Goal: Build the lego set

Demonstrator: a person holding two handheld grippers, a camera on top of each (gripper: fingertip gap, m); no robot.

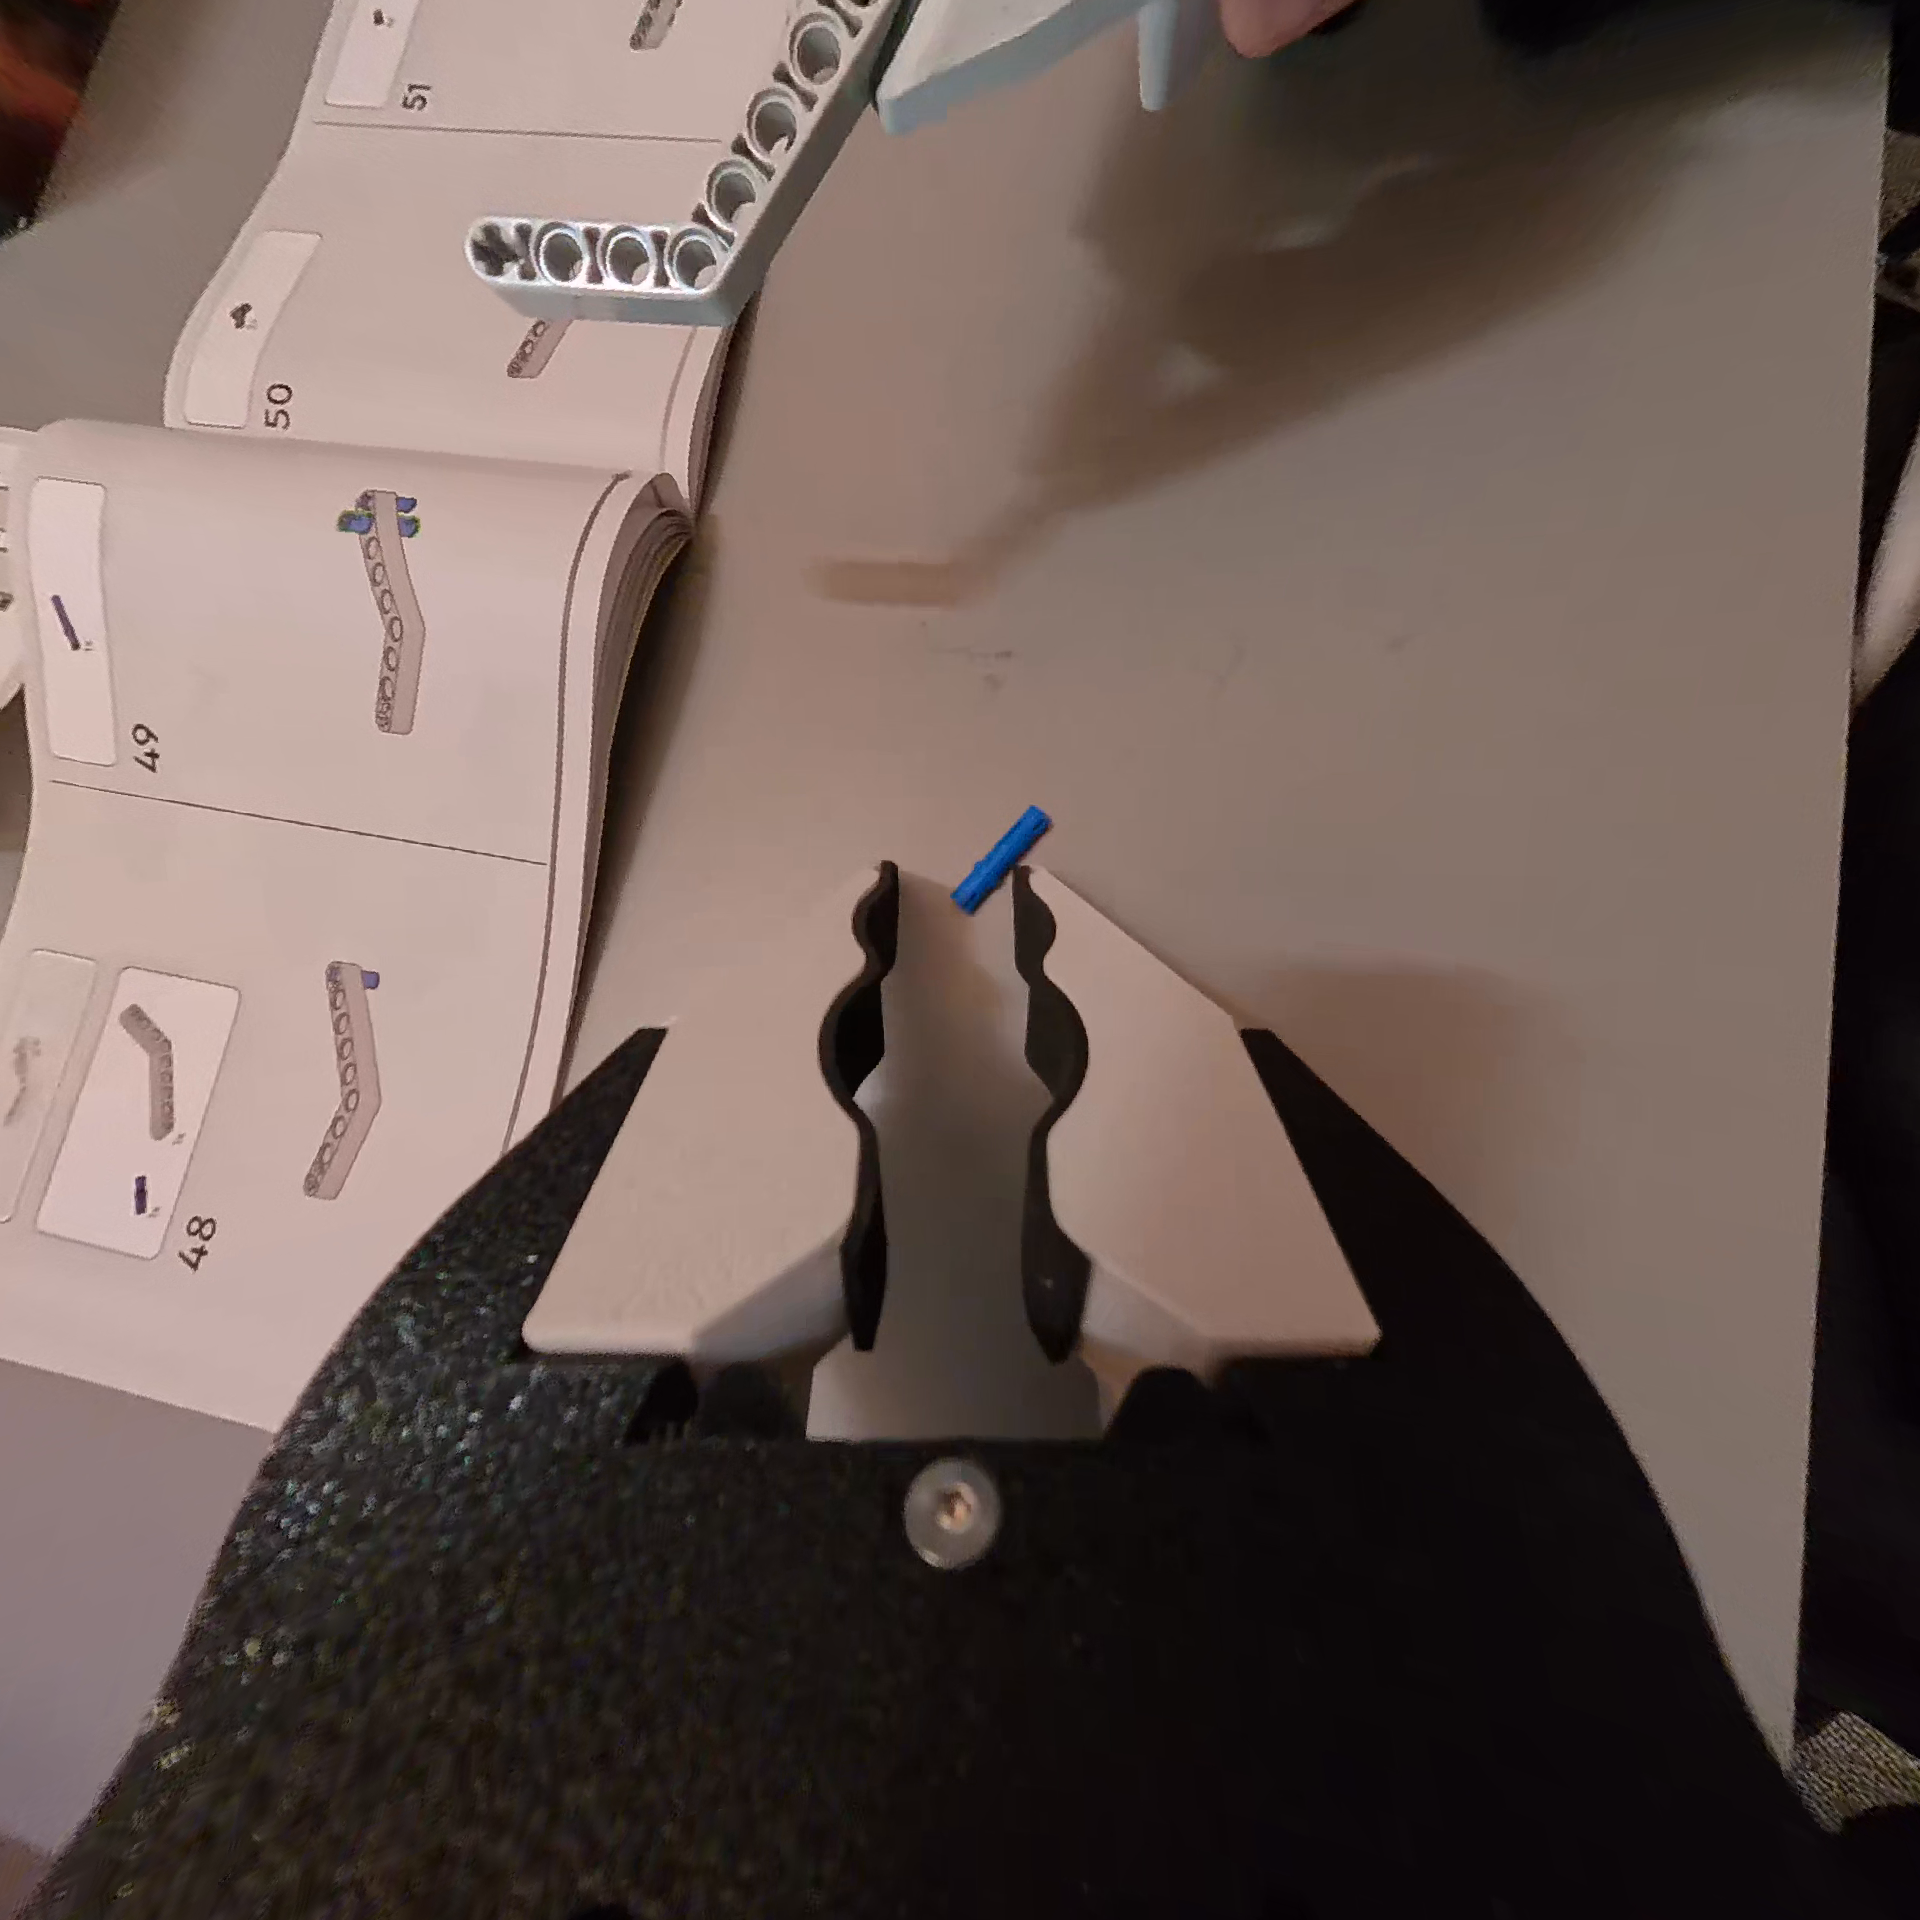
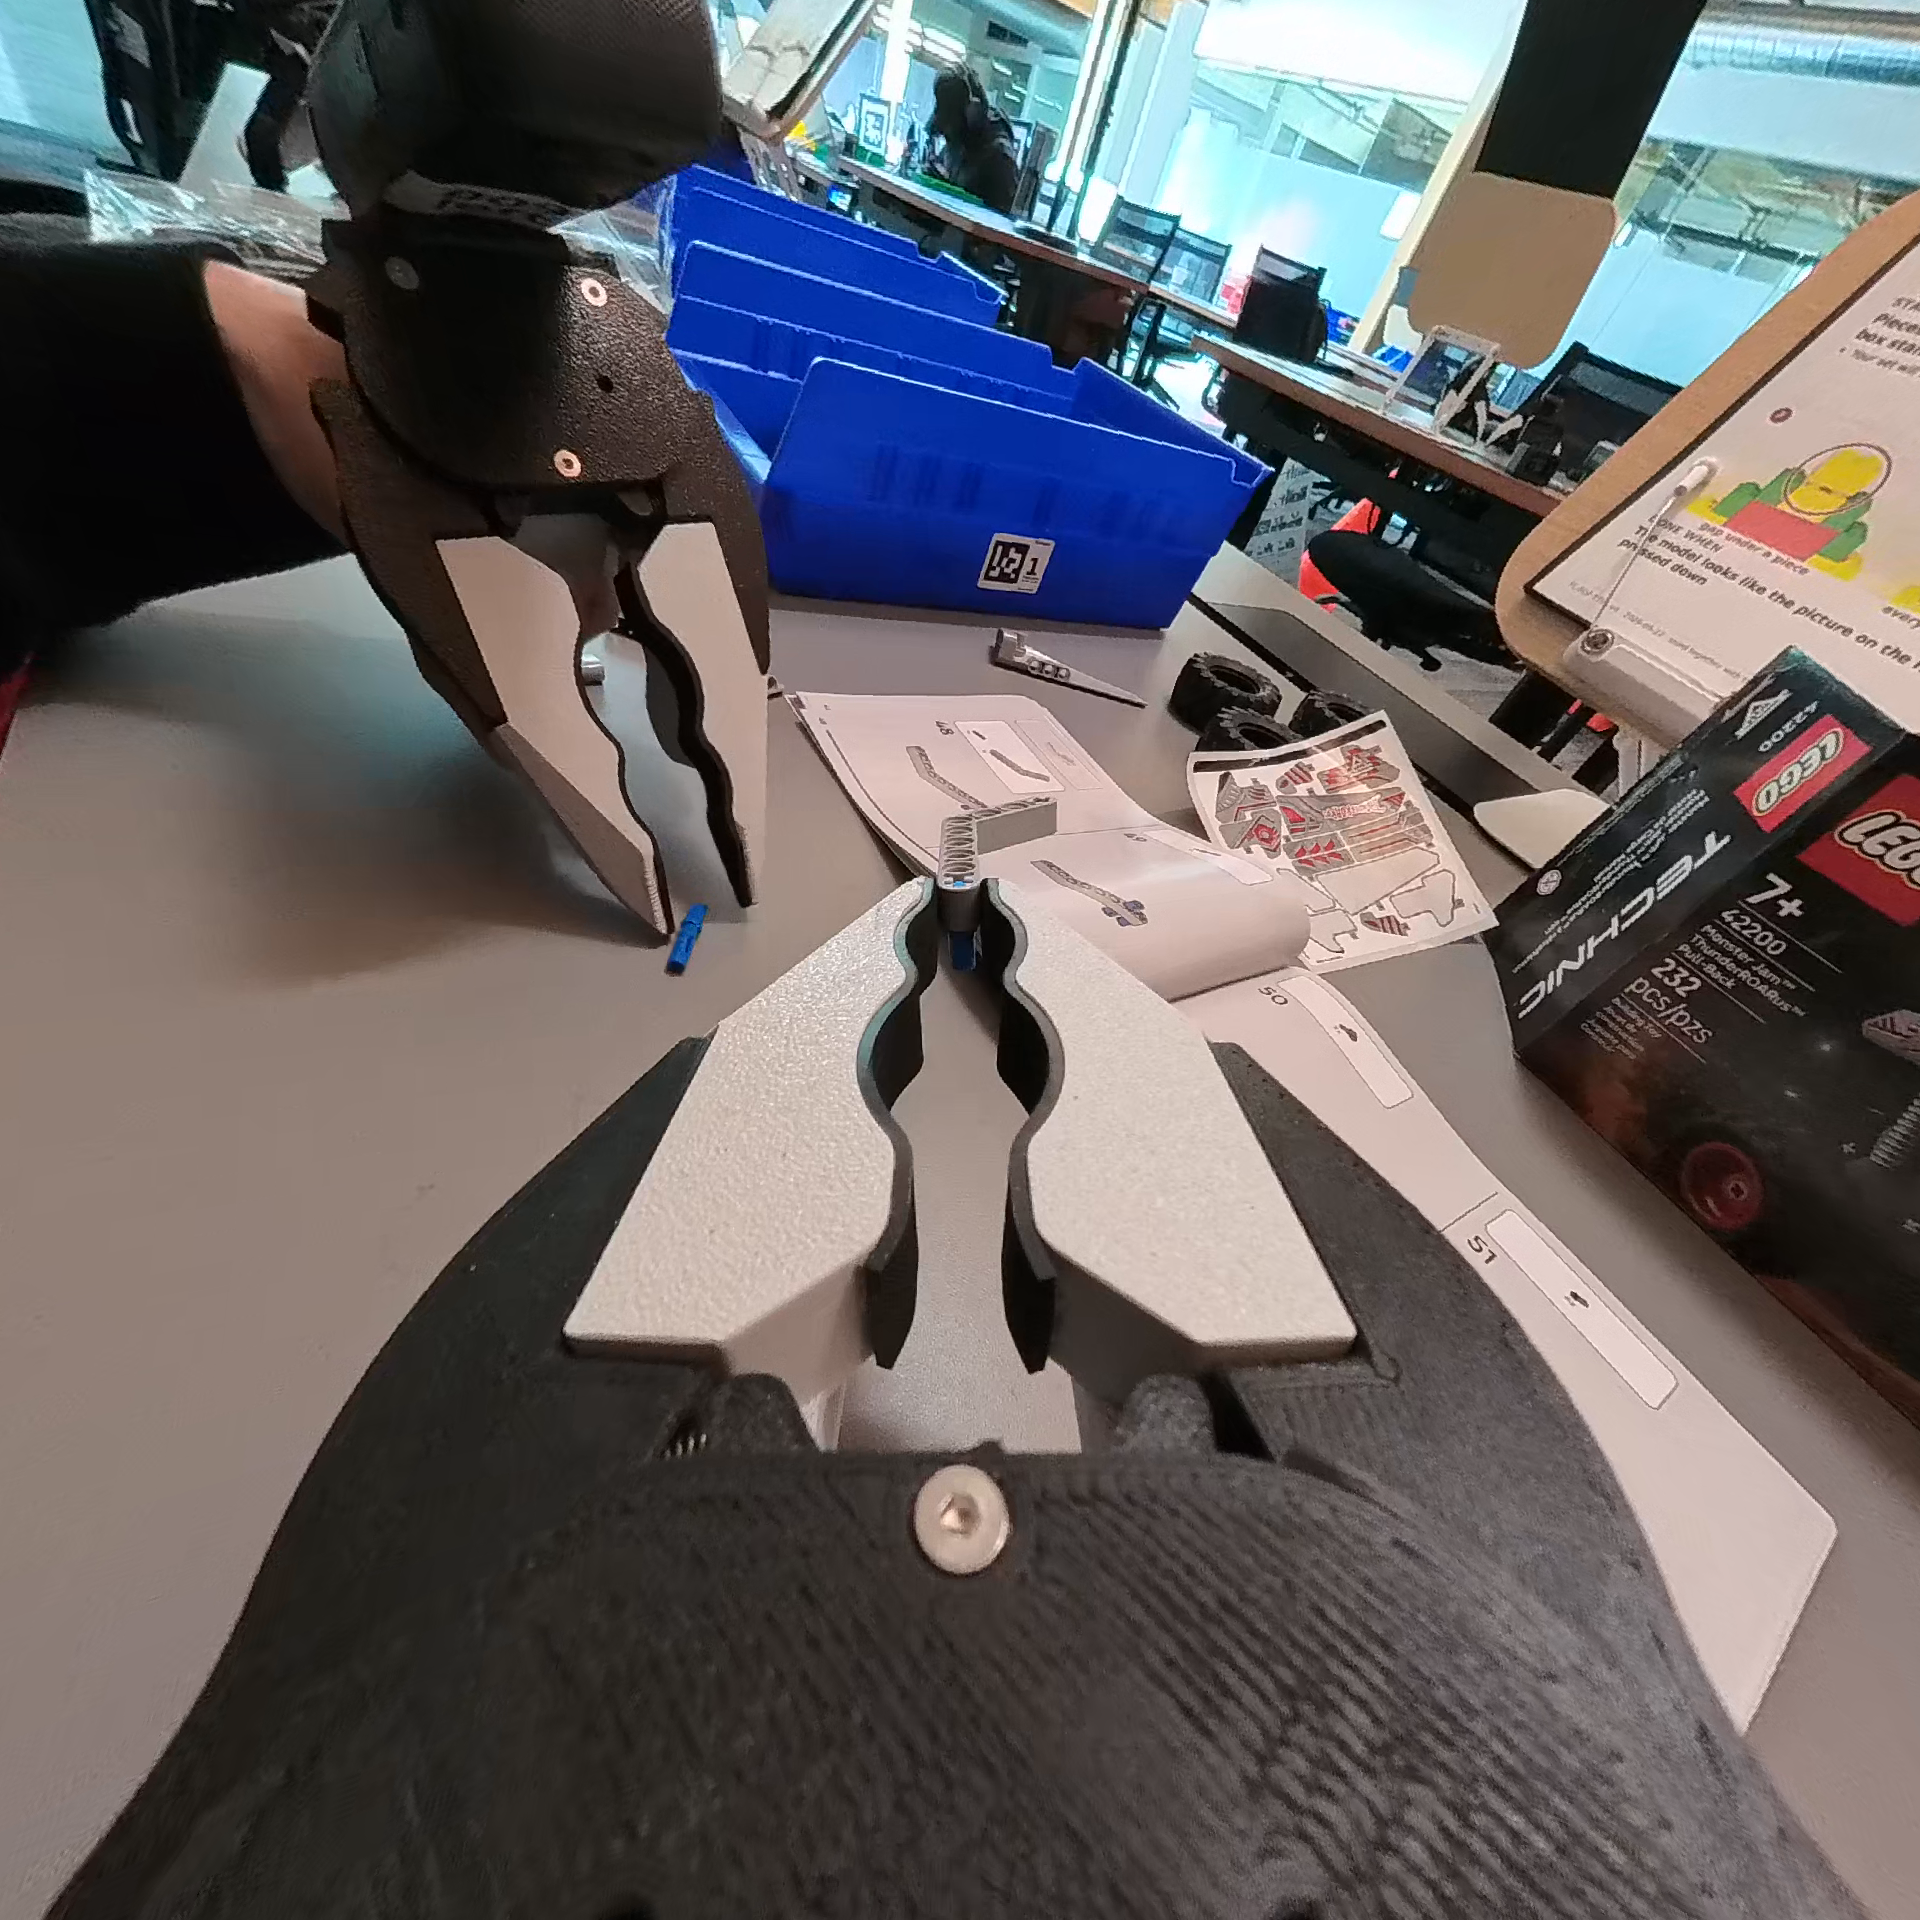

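A small blue pin (image 1: 1001, 859) lies on the grey table just ahead of my left gripper (image 1: 954, 875), which is open and empty, its tips down at the table on either side of the pin. The pin (image 2: 686, 936) and the left gripper (image 2: 704, 912) also show in the right wrist view. My right gripper (image 2: 961, 891) is shut on a grey bent beam with holes (image 2: 956, 868), which has a blue pin in its held end. In the left wrist view the beam (image 1: 686, 223) hangs over the open instruction booklet (image 1: 343, 665).
Blue bins (image 2: 997, 488) stand at the back of the table. The booklet (image 2: 1039, 821), a sticker sheet (image 2: 1340, 842), black tyres (image 2: 1247, 717), a grey part (image 2: 1039, 660) and the black set box (image 2: 1725, 935) lie to the right. The table edge (image 1: 1839, 935) runs along the right. My hands' fingertips stand some 11 cm from each other.
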